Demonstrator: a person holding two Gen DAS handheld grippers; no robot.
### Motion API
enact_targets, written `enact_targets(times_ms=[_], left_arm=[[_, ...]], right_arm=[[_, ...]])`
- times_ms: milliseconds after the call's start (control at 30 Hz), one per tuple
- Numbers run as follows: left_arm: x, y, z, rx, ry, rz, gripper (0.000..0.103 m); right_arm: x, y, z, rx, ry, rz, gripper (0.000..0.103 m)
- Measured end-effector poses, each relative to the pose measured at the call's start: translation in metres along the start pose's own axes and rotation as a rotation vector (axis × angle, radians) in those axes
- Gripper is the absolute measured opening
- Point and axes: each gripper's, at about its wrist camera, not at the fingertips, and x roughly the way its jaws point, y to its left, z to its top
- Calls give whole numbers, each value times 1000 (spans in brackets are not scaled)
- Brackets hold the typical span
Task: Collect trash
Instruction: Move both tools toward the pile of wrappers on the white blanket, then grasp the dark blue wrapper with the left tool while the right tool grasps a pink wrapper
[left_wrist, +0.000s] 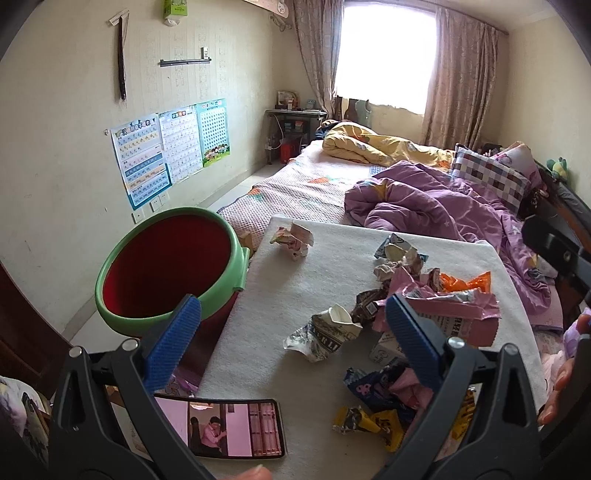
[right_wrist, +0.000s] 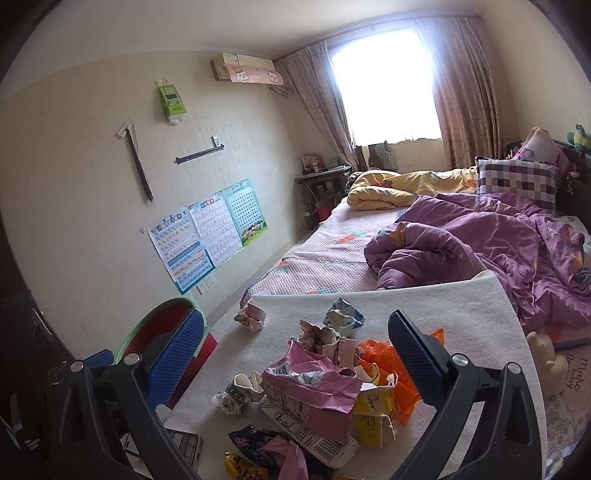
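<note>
Both grippers hang over a white bench (left_wrist: 280, 295) pushed against the foot of a bed (left_wrist: 306, 184), and neither holds anything. The left gripper (left_wrist: 291, 343) has its blue pads spread wide, with nothing between them but bench top and a crumpled grey-and-white carton (left_wrist: 325, 332) lying below. The right gripper (right_wrist: 295, 354) is just as wide, above the main heap of trash.

That heap sits on the right half of the bench: a torn pink bag (right_wrist: 314, 391) on top, an orange wrapper (right_wrist: 384, 354) behind it, a yellow carton (right_wrist: 376, 406) beside it, a dark blue wrapper (right_wrist: 255, 439) and a small yellow one (right_wrist: 243, 467) nearer the front edge. A blue-and-white wrapper (right_wrist: 343, 317) lies just past the heap, and a crumpled pink-and-white wrapper (left_wrist: 293, 240) sits apart near the far left corner.

A green-rimmed bin (left_wrist: 170, 269) with a red inside stands just off the bench's left edge, upright and open. A phone (left_wrist: 236, 428) lies flat at the front of the bench, its screen lit. Purple bedding (left_wrist: 436, 206) is bunched on the bed behind the bench.
</note>
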Motion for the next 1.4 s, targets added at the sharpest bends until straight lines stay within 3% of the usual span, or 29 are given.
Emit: enact_targets(times_ms=[267,667,800,933,1033,1100,1233,1300,1400], left_arm=[[1,25,12,-30,-22,68,98],[5,28,12,-19,-27,67,98],[9,22,10,3,-21,27,98],[17,8,2,48,32,-90,97],[26,-6,-11,95,96,-167,85],[39,-14,-21,109,147,-199,71],[70,-28,-41,96,307,-285,54],[79,-34,-53,104,358,-304,44],[90,-37,-64,86,424,-328,29]], right_arm=[[13,15,0,-57,40,29,96],[20,-5,-3,-2,59,19,96],[31,-12,-5,-33,169,12,96],[33,-21,-15,-64,235,3,96],[34,-31,-19,-67,272,21,96],[37,-38,-21,-57,300,41,96],[53,-48,-30,-4,395,99,91],[59,-47,-35,0,423,116,88],[64,-46,-41,12,448,143,72]])
